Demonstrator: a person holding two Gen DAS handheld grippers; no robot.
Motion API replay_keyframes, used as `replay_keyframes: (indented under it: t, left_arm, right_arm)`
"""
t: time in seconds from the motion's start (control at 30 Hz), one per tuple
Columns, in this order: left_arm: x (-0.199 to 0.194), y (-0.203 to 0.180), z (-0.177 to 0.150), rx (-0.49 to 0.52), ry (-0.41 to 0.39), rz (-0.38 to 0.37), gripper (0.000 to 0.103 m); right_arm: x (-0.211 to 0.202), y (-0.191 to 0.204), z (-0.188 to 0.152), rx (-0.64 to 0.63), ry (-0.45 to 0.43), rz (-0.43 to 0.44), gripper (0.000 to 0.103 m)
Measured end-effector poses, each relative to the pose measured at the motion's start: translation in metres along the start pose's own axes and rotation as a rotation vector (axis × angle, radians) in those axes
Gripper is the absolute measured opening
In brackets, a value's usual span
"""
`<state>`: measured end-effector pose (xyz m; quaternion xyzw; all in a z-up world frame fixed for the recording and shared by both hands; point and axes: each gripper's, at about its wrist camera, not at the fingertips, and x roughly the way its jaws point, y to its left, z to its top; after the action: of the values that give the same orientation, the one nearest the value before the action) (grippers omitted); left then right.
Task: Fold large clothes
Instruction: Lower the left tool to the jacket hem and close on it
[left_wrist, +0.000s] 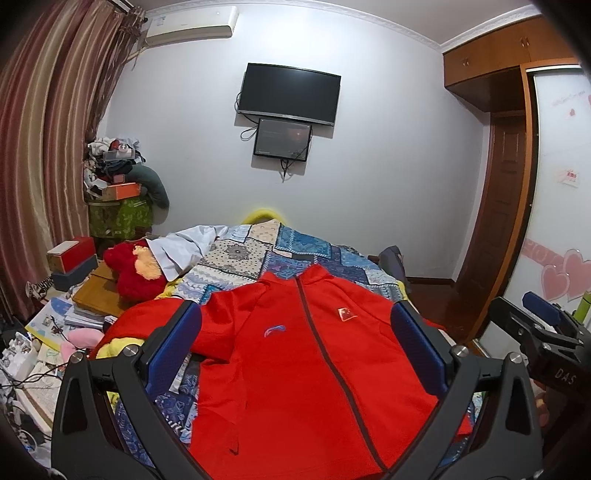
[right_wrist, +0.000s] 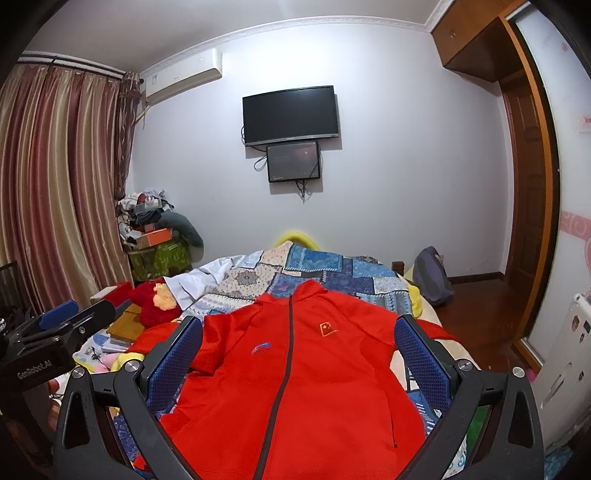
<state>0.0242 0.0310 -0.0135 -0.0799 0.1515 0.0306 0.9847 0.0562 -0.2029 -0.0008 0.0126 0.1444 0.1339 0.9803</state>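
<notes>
A red zip-up jacket (left_wrist: 314, 354) lies front-up on a patchwork quilt (left_wrist: 295, 251), filling the lower centre of both views. One sleeve is already folded across the chest at lower left; the rest seems left to fold. The left gripper (left_wrist: 295, 325) and right gripper (right_wrist: 299, 336) hover above it, jaws wide apart, holding nothing. Readable writing: "GenRobot.AI" and "DAS" on the gripper bodies; a Chinese flag patch (right_wrist: 327, 328) on the chest.
</notes>
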Motion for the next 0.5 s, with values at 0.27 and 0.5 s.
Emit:
replay_keyframes:
  t: [0.27, 0.5]
  left_arm:
    - [0.037, 0.032, 0.018, 0.037, 0.019, 0.091, 0.103]
    - [0.097, 0.090, 0.033, 0.034, 0.061, 0.198, 0.103]
  right_arm:
    - [0.056, 0.009, 0.015, -0.051, 0.029, 0.026, 0.103]
    - [0.139, 0.023, 0.027, -0.111, 0.107, 0.052, 0.103]
